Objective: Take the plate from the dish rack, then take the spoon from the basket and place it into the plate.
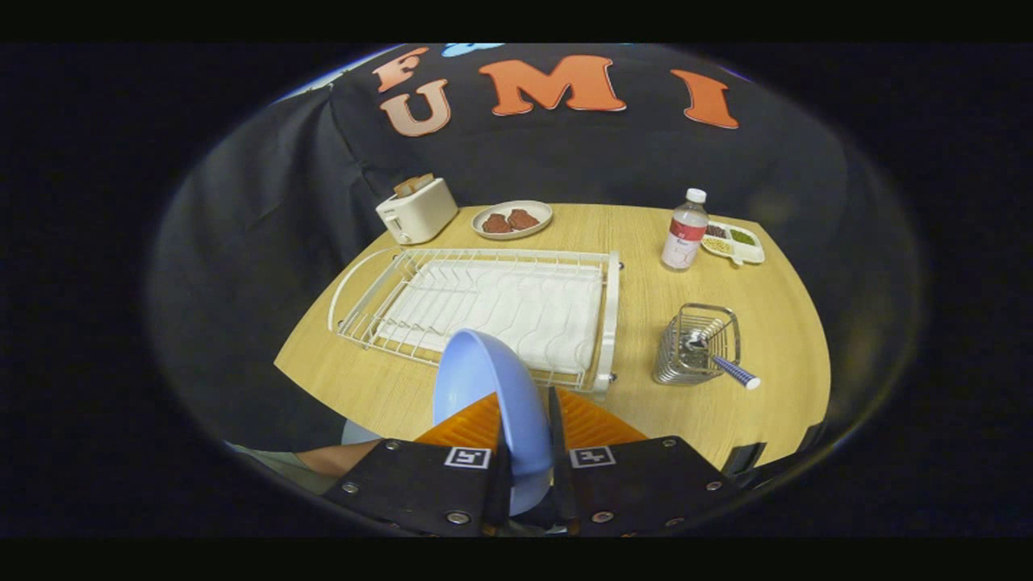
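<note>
Gripper (524, 420) clamping blue plate (484, 387), above dish rack (484, 303)

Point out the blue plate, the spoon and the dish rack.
Blue plate (484, 387), gripper view: its curved back, held between the jaws.
Spoon (730, 371), gripper view: its striped handle, sticking out of the basket.
Dish rack (609, 315), gripper view: its side rail.

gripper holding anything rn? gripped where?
Yes: the gripper is shut on the light blue round plate, held on edge. The jaws clamp its rim at the near, lower edge, one on each face.
</note>
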